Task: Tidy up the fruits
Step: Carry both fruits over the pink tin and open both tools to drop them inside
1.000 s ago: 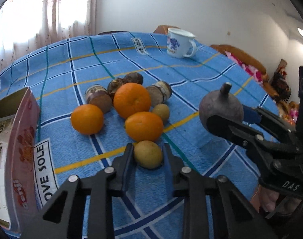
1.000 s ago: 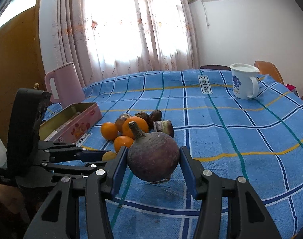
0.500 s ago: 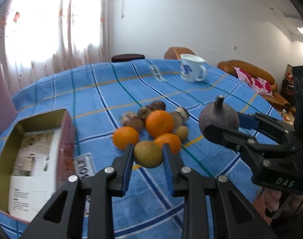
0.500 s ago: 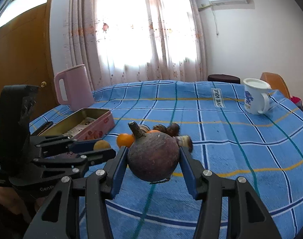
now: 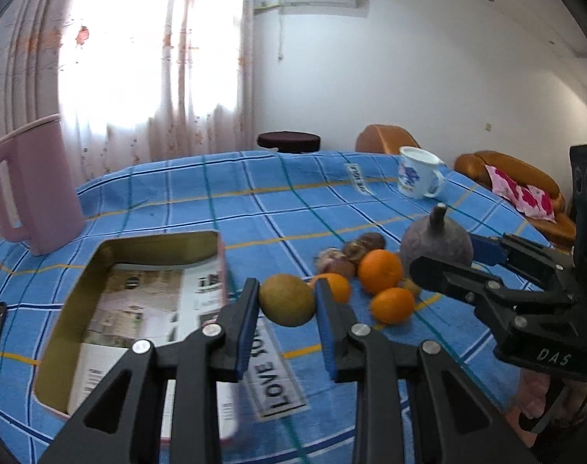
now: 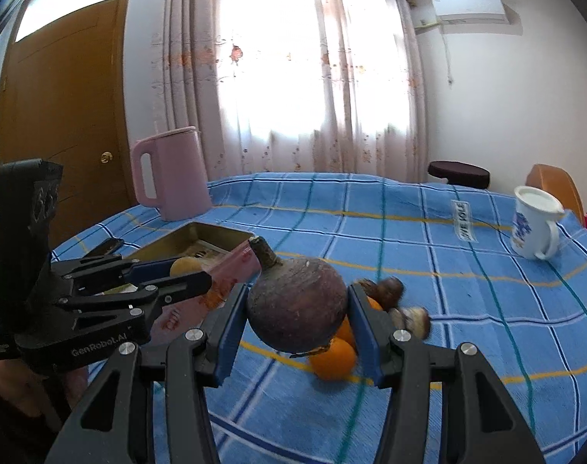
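Note:
My left gripper (image 5: 287, 301) is shut on a small yellow-brown fruit (image 5: 286, 300) and holds it above the table, just right of the open pink tin box (image 5: 138, 266). My right gripper (image 6: 297, 305) is shut on a large dark purple stemmed fruit (image 6: 297, 303), lifted above the fruit pile; it also shows in the left wrist view (image 5: 436, 241). On the blue checked cloth lie oranges (image 5: 380, 270), (image 5: 392, 304) and several brown fruits (image 5: 364, 241). The left gripper with its fruit shows in the right wrist view (image 6: 185, 268), at the box's near edge.
A pink jug (image 5: 34, 185) stands at the far left behind the box (image 6: 200, 237). A white mug (image 5: 419, 172) stands at the far right. A "LOVE YOU" label (image 5: 274, 379) is on the cloth (image 5: 254, 208). A sofa (image 5: 525, 193) lies beyond the table.
My left gripper has lifted the yellow-brown fruit off the cloth and carried it left toward the tin box. My right gripper has swung left with the purple fruit still held.

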Available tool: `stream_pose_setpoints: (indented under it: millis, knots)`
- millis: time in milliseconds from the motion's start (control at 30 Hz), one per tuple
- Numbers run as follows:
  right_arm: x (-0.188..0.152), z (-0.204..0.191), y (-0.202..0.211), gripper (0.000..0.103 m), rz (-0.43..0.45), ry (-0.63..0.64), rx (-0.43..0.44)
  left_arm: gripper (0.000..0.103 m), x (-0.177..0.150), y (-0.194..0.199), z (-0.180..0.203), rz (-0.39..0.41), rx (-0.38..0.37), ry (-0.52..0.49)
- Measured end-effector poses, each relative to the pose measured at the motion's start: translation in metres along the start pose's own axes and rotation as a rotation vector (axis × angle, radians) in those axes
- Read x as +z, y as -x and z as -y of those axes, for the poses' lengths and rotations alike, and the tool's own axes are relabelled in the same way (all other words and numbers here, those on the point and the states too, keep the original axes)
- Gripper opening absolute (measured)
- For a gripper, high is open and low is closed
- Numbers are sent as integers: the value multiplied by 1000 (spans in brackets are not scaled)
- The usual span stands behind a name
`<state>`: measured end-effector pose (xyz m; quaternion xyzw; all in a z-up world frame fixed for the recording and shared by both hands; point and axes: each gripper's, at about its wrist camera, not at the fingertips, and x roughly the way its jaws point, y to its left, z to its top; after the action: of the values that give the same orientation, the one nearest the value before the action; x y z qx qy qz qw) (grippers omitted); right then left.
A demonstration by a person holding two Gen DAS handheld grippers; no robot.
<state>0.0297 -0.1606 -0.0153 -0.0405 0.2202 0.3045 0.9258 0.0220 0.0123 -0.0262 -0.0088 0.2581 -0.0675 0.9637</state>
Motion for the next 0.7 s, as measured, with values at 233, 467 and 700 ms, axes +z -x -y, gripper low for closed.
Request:
stream_pose_setpoints:
  millis: [233, 467, 700]
  knots:
    - [17, -24, -19, 53, 2, 35, 49, 30, -1, 4, -31, 15, 57, 52]
    - [28, -54, -44, 53, -18, 78, 103, 30, -3, 9, -62, 21, 108, 99]
    - [31, -81, -71, 53, -52, 118, 140, 30, -6, 11, -87, 23, 146, 131]
